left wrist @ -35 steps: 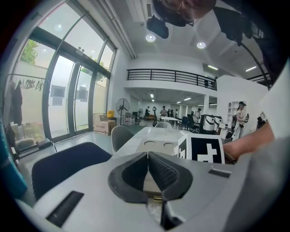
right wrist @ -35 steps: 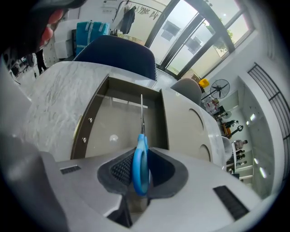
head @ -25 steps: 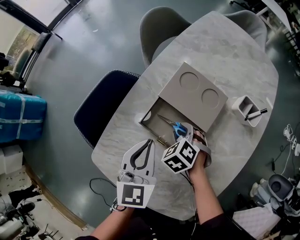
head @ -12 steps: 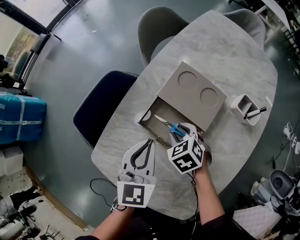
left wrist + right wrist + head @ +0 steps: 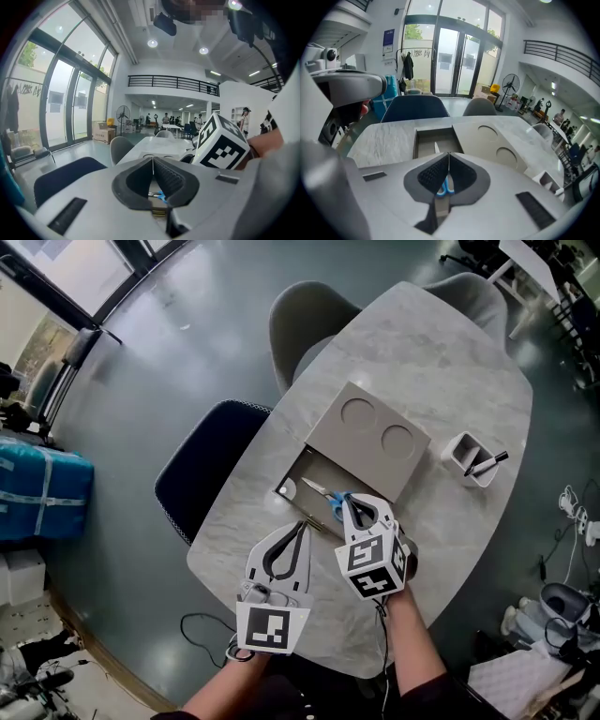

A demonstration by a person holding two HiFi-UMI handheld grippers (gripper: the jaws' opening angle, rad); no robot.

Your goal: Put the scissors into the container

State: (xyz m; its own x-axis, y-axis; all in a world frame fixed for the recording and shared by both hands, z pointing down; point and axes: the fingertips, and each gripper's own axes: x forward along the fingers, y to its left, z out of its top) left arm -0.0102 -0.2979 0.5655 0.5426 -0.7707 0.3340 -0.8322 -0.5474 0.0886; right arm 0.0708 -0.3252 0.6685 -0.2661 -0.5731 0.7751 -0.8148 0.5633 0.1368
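Scissors: silver-bladed scissors with blue plastic handles (image 5: pixel 328 497) lie flat inside the open end of the container. The blades point toward the uncovered end and the handles lie toward the lid's edge, under the right gripper's tips.
Container: a shallow taupe rectangular container (image 5: pixel 298 467) sits on the counter. Its flat taupe lid (image 5: pixel 367 439), which has two round recesses, covers most of it and leaves the near end open.
Right gripper: the white right gripper (image 5: pixel 351 497) with the marker cube hangs over the scissors' handles, tilted downward. Its jaws have just been closing and now meet tip to tip with nothing between them. In the right gripper view the blue handles show on the tray floor below the jaws.
Left gripper: the white left gripper (image 5: pixel 302 523) is held just beside the container's near edge. Its jaws are together and empty.
Counter: a grey marble-look oval counter (image 5: pixel 431 352) carries everything.
Pen holder: a small white square pen holder (image 5: pixel 466 452) with a black pen (image 5: pixel 488 463) stands well apart from the container, past the lid's far side.
Chairs: a dark blue chair (image 5: pixel 202 486) and a grey chair (image 5: pixel 298 320) stand at the counter's edge.
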